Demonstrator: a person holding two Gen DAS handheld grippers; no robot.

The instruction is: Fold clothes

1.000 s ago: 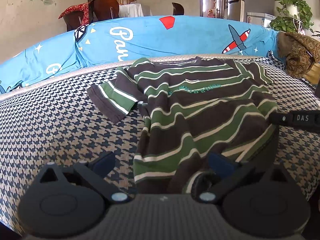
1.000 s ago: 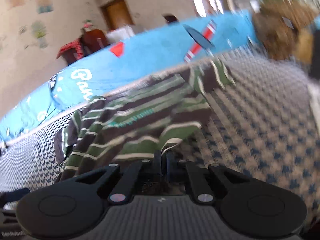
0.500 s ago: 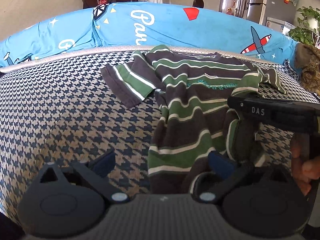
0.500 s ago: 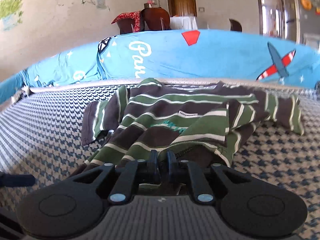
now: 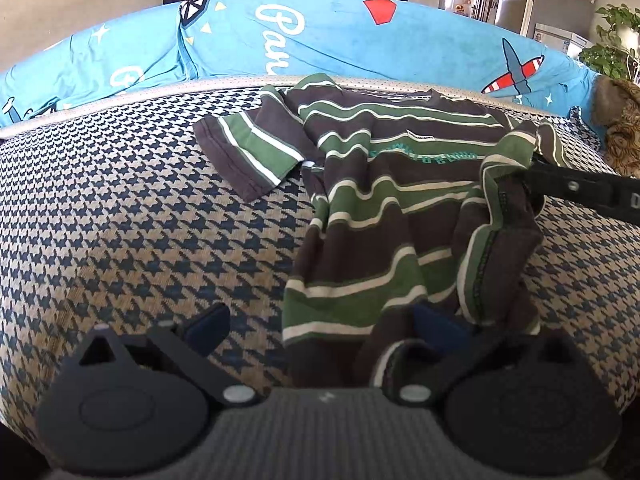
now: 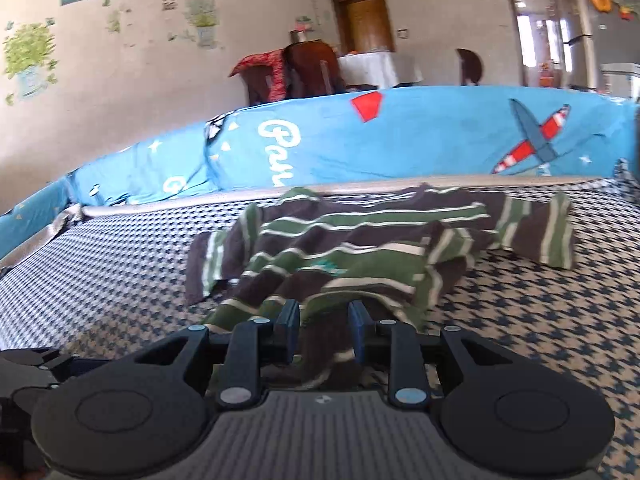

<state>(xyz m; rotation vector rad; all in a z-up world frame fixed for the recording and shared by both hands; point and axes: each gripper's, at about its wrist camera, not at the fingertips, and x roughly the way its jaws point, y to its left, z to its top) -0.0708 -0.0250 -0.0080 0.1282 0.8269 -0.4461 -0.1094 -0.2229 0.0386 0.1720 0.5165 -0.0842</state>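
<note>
The left gripper (image 5: 320,330) stands wide open low over the houndstooth cushion (image 5: 132,220), its left finger above bare weave and its right finger tucked under the near hem of the striped T-shirt (image 5: 372,216); it grips nothing. The shirt lies across the seat with its collar toward the blue airplane-print cover (image 5: 360,40). One sleeve is spread flat to the left, and the right-hand lower edge is turned over onto the body, showing the inside seam.

The risk, as I judge it, sits in that turned-over flap. It lies bunched rather than flat, so if let go there it may slump back or set a crooked crease. The open left gripper could also drag the hem out of line if it moves forward without closing.

To the right, the right gripper (image 6: 323,318) has its jaws set a narrow way apart with shirt fabric lying between the fingers. From its own camera the pads look to stand just off the cloth. In the left view its black fingers meet the folded edge, so whether it pinches the cloth I cannot tell.
</note>
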